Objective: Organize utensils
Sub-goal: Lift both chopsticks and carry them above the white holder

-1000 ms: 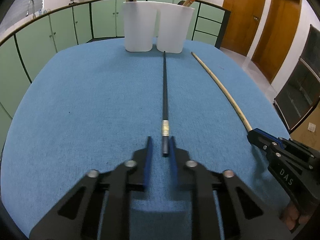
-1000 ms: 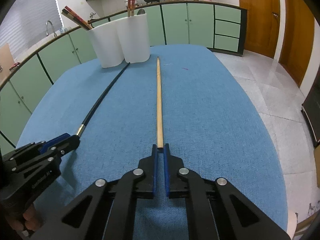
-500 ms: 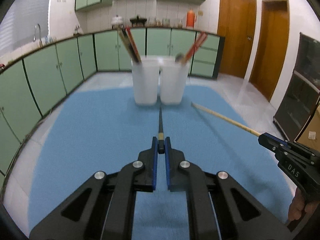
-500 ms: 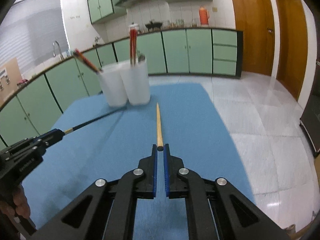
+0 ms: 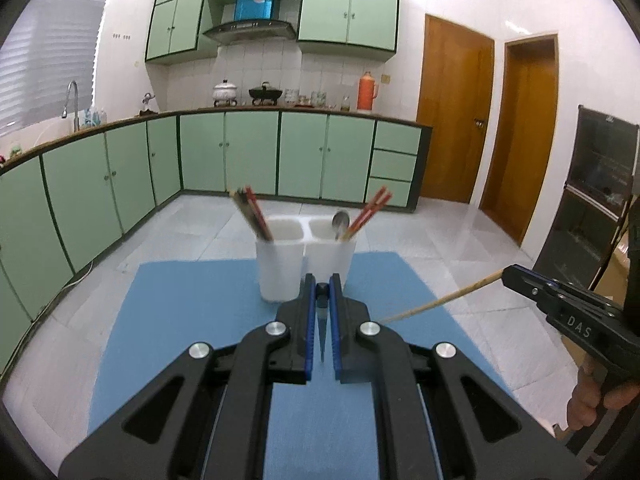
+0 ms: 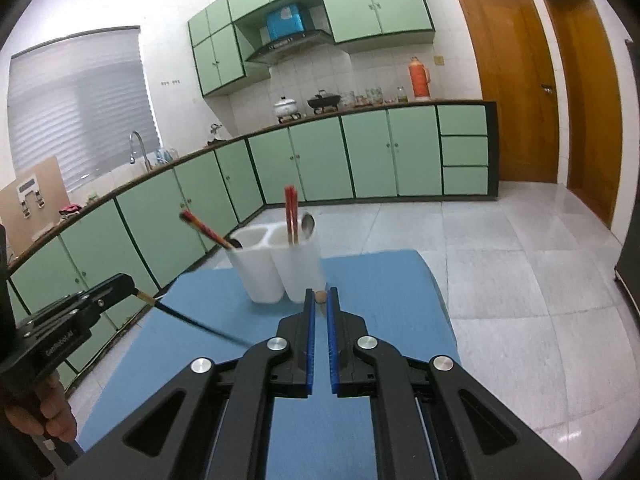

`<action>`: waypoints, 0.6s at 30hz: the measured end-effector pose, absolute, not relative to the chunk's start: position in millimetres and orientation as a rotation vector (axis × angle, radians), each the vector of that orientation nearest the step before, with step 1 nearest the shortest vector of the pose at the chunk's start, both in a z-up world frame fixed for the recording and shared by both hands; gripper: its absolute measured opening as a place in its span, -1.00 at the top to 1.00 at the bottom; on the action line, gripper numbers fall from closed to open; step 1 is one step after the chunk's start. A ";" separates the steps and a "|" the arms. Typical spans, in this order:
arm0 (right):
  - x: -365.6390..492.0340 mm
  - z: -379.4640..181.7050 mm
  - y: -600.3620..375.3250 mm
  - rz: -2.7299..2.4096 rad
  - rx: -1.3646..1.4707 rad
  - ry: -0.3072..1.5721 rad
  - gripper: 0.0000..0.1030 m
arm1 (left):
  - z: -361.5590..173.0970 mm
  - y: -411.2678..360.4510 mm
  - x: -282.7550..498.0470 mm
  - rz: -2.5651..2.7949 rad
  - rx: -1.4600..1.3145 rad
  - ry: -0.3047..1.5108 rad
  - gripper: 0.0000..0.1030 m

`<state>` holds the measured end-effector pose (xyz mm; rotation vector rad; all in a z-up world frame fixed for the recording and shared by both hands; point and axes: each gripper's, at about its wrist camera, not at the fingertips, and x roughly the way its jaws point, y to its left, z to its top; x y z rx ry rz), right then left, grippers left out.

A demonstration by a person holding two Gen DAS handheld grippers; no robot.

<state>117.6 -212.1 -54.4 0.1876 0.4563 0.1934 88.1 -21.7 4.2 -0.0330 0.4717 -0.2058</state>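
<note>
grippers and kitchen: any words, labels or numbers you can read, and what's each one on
"DAS" on the side of the right gripper, seen from the left wrist.
White lettering on the side of the left gripper, seen from the right wrist: blurred, not readable for sure.
Blue box above the range hood: a white mark, too small to read.
No other text is readable.

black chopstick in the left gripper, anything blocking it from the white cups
Nothing visible. The left gripper holds the black chopstick above the blue mat, with open air up to the white cups. The red chopsticks and spoon inside leave open room.
</note>
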 end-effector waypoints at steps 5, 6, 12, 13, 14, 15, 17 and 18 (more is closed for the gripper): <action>124.6 -33.5 -208.8 0.237 0.180 0.439 0.90 | 19.0 -22.6 94.0 -0.221 -0.047 0.447 0.89; 126.3 -28.6 -207.1 0.244 0.174 0.431 0.91 | 22.5 -23.1 95.0 -0.224 -0.048 0.439 0.89; 135.9 -6.8 -201.5 0.293 0.191 0.393 1.00 | 39.7 -23.4 98.5 -0.231 -0.054 0.386 0.89; 137.9 -1.2 -200.9 0.301 0.194 0.381 1.00 | 42.7 -23.0 99.0 -0.231 -0.055 0.377 0.89; 140.4 4.0 -199.6 0.307 0.191 0.371 1.00 | 45.4 -22.9 100.9 -0.231 -0.056 0.369 0.89; 142.1 7.1 -198.0 0.311 0.187 0.366 1.00 | 47.5 -22.7 103.5 -0.231 -0.058 0.362 0.89; 146.8 12.5 -193.9 0.328 0.175 0.363 1.00 | 52.2 -21.8 107.1 -0.232 -0.060 0.354 0.89; 149.1 11.4 -192.6 0.334 0.173 0.369 1.00 | 52.1 -21.9 107.6 -0.231 -0.059 0.353 0.89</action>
